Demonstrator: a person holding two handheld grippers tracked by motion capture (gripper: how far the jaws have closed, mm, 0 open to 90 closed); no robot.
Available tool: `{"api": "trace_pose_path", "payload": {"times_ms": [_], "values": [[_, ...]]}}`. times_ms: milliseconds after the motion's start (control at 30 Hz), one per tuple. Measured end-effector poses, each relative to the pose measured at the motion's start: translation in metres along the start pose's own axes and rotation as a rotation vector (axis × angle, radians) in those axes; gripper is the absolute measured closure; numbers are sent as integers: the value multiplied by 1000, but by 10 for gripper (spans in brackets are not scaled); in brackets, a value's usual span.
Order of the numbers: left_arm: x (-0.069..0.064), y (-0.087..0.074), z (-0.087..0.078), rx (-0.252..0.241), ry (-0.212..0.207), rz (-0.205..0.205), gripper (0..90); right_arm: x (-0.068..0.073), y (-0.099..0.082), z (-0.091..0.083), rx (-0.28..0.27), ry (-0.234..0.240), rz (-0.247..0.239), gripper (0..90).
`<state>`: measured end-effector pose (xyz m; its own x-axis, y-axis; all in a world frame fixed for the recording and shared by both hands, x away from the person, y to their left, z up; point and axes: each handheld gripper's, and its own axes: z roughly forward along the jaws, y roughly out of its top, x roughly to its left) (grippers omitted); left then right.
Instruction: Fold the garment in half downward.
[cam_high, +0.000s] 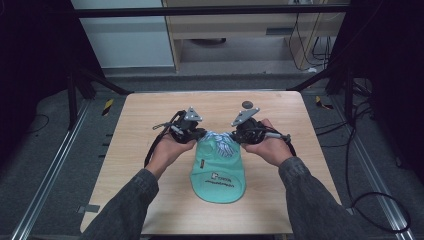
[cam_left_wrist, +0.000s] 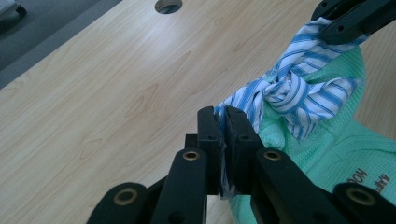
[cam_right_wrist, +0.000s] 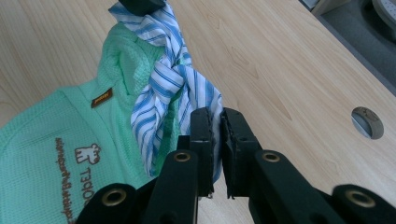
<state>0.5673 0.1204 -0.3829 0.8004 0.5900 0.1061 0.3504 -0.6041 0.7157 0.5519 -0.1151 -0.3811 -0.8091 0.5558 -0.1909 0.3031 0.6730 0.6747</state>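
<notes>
A mint-green knitted garment with a printed logo lies on the wooden table, and its blue-and-white striped ties are knotted together at the far end. My left gripper is shut on the left end of the striped tie. In the left gripper view the jaws pinch striped fabric beside the green cloth. My right gripper is shut on the right tie end. The right gripper view shows its jaws clamped on the stripes, with the knot lifted between both grippers.
A round cable hole sits in the table behind the right gripper, also visible as a hole in the right gripper view. Metal frame rails flank the table, and cables trail on the floor at right.
</notes>
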Motion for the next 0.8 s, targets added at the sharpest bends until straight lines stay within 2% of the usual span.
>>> {"api": "trace_pose_path", "payload": {"times_ms": [333, 800], "values": [[1, 4, -3, -11, 11, 4, 858, -1, 5, -2, 5, -15, -27, 835], [0, 12, -6, -25, 20, 17, 859, -8, 7, -6, -1, -34, -27, 838]]}}
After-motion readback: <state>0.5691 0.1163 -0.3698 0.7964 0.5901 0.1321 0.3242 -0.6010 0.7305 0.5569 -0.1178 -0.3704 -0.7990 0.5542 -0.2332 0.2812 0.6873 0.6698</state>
